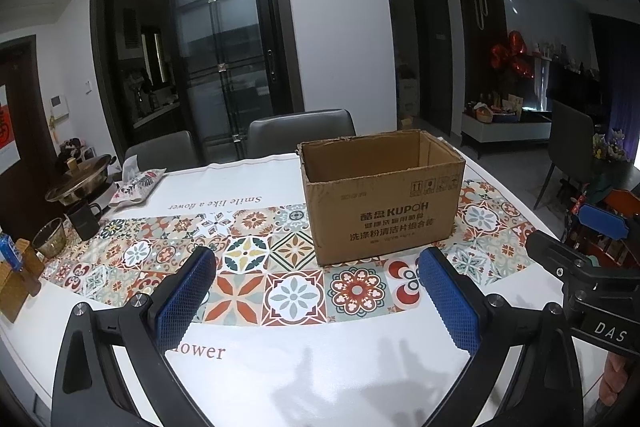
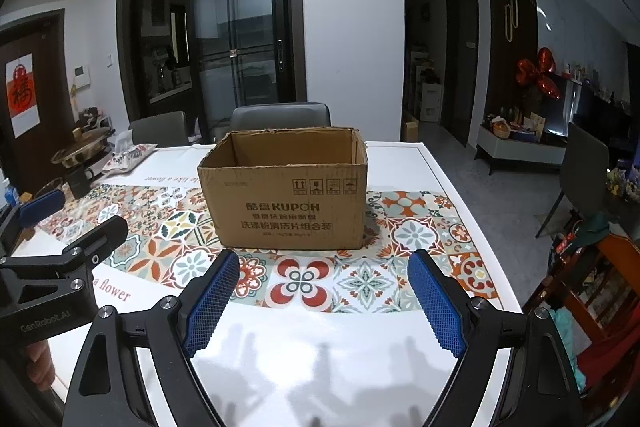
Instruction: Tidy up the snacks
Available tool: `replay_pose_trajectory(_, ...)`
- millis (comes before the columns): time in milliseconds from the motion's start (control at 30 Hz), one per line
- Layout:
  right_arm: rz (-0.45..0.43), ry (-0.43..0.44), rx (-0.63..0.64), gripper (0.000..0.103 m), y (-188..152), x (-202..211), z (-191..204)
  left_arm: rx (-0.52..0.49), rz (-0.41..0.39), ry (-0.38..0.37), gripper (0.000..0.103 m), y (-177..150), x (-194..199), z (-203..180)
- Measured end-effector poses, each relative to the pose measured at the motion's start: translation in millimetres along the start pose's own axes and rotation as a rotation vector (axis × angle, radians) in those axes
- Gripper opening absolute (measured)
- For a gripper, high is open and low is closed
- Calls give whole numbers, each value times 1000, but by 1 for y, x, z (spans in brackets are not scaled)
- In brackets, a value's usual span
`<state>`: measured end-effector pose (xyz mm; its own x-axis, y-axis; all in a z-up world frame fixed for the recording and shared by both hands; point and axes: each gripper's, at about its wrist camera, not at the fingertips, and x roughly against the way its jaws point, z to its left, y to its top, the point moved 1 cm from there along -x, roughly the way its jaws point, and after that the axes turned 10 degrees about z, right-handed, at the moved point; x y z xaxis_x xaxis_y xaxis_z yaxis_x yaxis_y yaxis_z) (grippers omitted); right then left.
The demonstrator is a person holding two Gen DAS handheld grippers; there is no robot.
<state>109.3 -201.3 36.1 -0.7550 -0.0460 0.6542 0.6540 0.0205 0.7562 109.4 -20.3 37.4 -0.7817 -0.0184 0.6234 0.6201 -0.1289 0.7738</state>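
Blue-padded jaws fill the bottom of both wrist views. The left gripper stands wide open with nothing between its pads, only the table's white cloth and tiled pattern showing in the gap. The right gripper is likewise spread wide and holds nothing. Both hover over the near edge of the table, side by side, each one showing at the margin of the other's view.

Ahead of both, a brown cardboard box sits on the band of coloured tile print that runs across the middle of the table. Its top is open, flaps missing or folded away, and what shows of its inside is bare cardboard; the bottom is hidden by the front wall. Printed text and handling symbols face the cameras. The box stands apart from both grippers, nearer the table's far edge than the near one.

Toward the far left corner of the table lie a floral fabric tissue holder, a metal pot on a stand, a black mug and a small glass bowl. A blue-capped bottle stands at the left edge. Two grey chairs sit behind the far edge. No snack packets can be made out on the table.
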Motion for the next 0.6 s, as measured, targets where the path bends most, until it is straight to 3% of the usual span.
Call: replay_pose_trajectory(600, -6, 0, -1, 87, 0, 2, 1, -1, -3, -2, 103, -3, 2, -1)
